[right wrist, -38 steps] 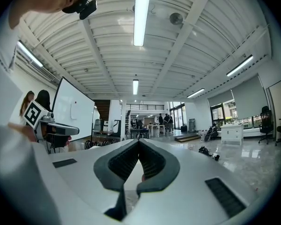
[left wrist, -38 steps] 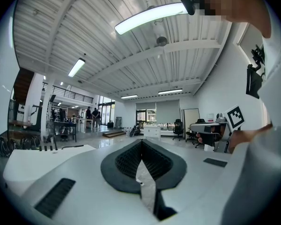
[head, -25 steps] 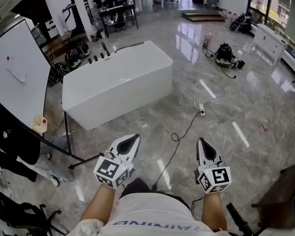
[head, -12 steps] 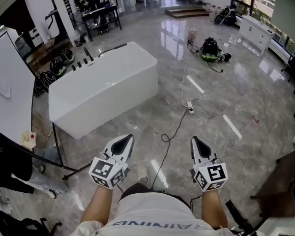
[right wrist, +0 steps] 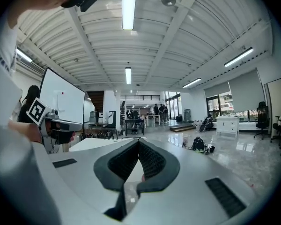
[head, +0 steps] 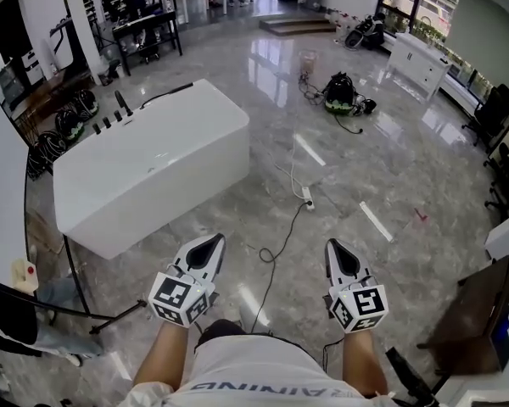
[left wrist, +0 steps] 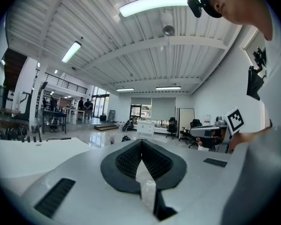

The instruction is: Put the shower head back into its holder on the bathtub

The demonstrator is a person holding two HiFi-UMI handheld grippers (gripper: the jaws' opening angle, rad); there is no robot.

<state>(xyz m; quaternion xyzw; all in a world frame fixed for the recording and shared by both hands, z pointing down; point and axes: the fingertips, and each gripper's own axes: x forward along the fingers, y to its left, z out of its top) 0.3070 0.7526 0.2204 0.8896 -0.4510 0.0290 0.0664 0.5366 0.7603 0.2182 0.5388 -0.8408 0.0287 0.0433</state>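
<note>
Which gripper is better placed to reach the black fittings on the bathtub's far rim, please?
Left, probably: the bathtub stands ahead on the person's left, so the left gripper is nearer its black fittings than the right gripper. Both are shut and empty.

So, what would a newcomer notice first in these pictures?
The white bathtub on the gray floor, left of centre in the head view, stands out first. Next come the two grippers low in that view, the left gripper and the right gripper, both shut and empty. A black bag lies on the floor further back, right of the bathtub.
</note>
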